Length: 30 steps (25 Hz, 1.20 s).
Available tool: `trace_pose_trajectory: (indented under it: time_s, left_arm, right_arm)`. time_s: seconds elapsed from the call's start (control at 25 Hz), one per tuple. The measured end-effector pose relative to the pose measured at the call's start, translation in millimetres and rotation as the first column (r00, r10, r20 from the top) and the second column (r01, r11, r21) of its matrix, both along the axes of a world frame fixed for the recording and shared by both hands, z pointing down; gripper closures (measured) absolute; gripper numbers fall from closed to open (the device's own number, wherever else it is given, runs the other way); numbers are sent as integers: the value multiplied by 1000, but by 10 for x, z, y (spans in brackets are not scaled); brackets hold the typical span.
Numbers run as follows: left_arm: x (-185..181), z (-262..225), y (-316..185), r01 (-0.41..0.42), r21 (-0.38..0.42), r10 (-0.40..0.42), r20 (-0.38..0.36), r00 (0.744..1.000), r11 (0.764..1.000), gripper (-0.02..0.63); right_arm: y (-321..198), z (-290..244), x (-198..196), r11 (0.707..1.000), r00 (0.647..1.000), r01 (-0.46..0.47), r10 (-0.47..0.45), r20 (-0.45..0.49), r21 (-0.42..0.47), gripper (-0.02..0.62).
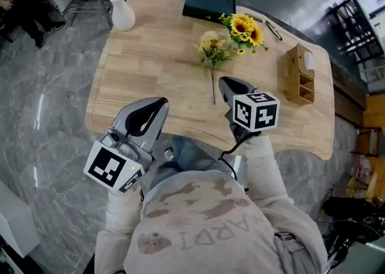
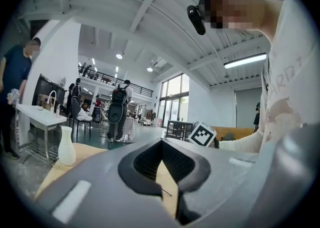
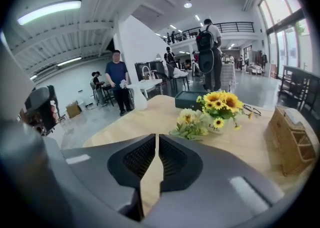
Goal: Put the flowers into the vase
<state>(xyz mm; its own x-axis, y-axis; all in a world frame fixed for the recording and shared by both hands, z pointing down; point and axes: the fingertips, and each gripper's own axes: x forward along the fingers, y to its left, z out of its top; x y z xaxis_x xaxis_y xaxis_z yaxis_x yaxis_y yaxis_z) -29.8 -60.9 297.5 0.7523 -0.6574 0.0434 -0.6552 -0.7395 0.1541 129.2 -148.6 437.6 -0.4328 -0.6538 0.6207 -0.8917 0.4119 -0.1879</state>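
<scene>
The left hand-held gripper and right hand-held gripper are both clenched with nothing between their jaws. The left is at the near edge of the counter, and the right is just beside the stem of the flowers. The flowers lie flat mid-counter next to potted sunflowers, whose label is too small to read, and the white vase stands well apart at the far left corner.
</scene>
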Motion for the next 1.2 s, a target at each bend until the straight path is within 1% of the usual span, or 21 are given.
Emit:
trace_pose_trajectory:
  time_s: [0.16, 0.32, 0.52, 0.72, 0.84, 1.0, 1.2]
  left_arm:
    - [-66, 42, -192, 2, -8, -2, 3, 1000, 1000, 606]
    - [-124, 119, -425, 10, -27, -10, 0, 1000, 1000, 606]
    - [-133, 253, -676, 16, -63, -16, -12, 1000, 998, 606]
    - [-67, 386, -868, 11, -94, -13, -16, 1000, 995, 606]
    - [-36, 470, -934, 14, -118, -16, -19, 1000, 993, 606]
    - [-20, 551, -984, 21, -137, -23, -15, 1000, 990, 606]
    - [4, 608, -1058, 24, -153, -25, -6, 1000, 988, 606]
  right_arm:
    - [-264, 400, 107, 994, 998, -31, 25, -64, -101, 535]
    - [-501, 773, 144, 977, 993, -51, 28, -112, -205, 519]
    - [-724, 1191, 238, 943, 987, -69, 17, -158, -325, 485]
    - [-841, 1537, 246, 903, 990, -55, -7, -141, -427, 469]
    - [-876, 1685, 218, 887, 989, -46, -24, -146, -459, 471]
    - [-919, 1784, 184, 881, 986, -39, -43, -162, -471, 488]
    - [-946, 1872, 128, 862, 988, -30, -51, -145, -507, 498]
